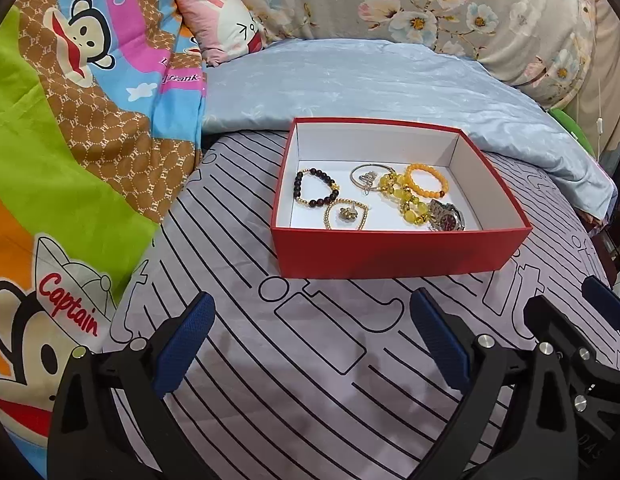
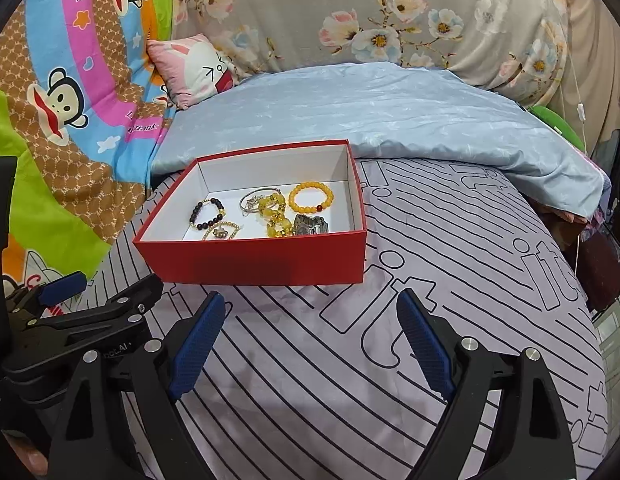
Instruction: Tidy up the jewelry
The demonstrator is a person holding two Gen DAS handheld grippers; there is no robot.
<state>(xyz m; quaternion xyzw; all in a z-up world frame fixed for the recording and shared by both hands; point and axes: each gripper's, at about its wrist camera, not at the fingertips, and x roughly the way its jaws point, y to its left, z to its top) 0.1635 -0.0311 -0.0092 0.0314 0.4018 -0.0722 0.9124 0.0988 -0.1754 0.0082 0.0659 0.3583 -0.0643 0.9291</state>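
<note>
A bed fills both views, its grey sheet (image 1: 318,360) printed with black lines and outlined letters. Along the far side lies a folded pale blue quilt (image 1: 390,84), with a floral quilt (image 1: 430,4) behind it, a cartoon monkey blanket (image 1: 70,120) at the left edge and a small pink pillow (image 1: 222,24) in the far left corner.

A red box (image 1: 390,252) with white inner walls sits open on the sheet, its far edge just beside the blue quilt. All the jewelry lies on its floor: a dark bead bracelet (image 1: 314,188) at the left, a thin gold bracelet (image 1: 346,214) touching it near the front wall, a silver bangle (image 1: 366,178) in the middle, a heap of yellow beads (image 1: 404,196) overlapping the bangle, an orange bead bracelet (image 1: 426,178) toward the right wall, and a watch (image 1: 446,216) in the front right corner.

The left gripper (image 1: 310,340) hovers over the sheet short of the box, its blue pads wide apart with nothing between them. The right gripper (image 2: 310,340), just beside it, is likewise spread and empty.
</note>
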